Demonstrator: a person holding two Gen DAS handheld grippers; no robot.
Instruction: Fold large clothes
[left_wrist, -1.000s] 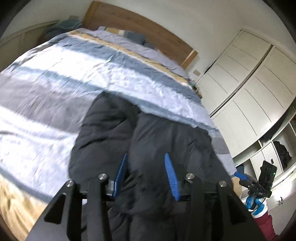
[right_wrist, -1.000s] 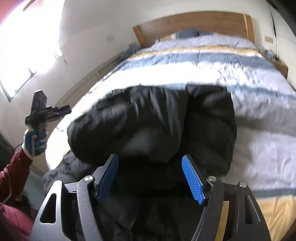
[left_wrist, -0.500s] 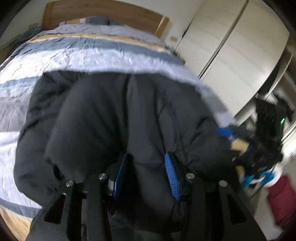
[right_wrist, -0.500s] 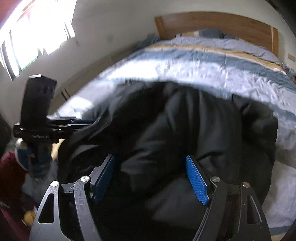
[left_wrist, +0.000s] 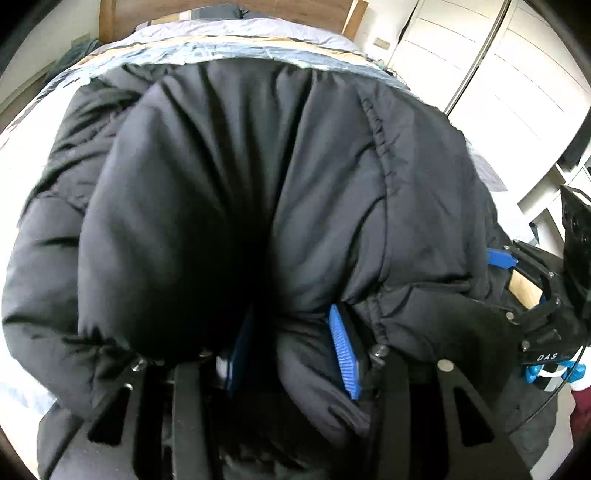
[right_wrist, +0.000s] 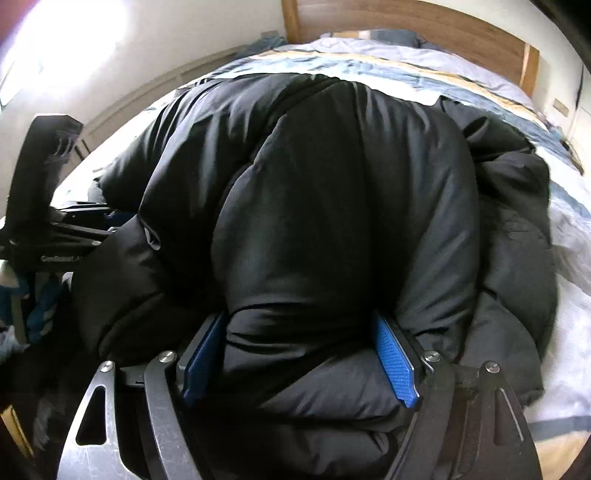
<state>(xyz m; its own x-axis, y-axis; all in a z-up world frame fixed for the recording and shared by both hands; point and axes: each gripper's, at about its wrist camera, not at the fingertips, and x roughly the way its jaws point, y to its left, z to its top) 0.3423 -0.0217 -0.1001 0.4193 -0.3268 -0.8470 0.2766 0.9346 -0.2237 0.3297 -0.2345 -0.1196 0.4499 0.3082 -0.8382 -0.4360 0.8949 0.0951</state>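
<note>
A black puffer jacket lies bunched on the bed and fills both views. In the left wrist view my left gripper is shut on a thick fold of it, and padding bulges up between the blue pads. My right gripper holds a wider roll of the jacket with its jaws set far apart and both pads pressed into the padding. The two grippers sit side by side at the jacket's near edge. One blue finger of the right gripper shows at the right of the left view.
The bed's striped blue, white and tan duvet stretches beyond the jacket to a wooden headboard. White wardrobe doors stand to the right of the bed. A bright window wall lies on the left.
Both grippers have sunk and tipped downward with the jacket in them. The jacket now bulges up and hides most of the duvet. The two grippers have come closer together.
</note>
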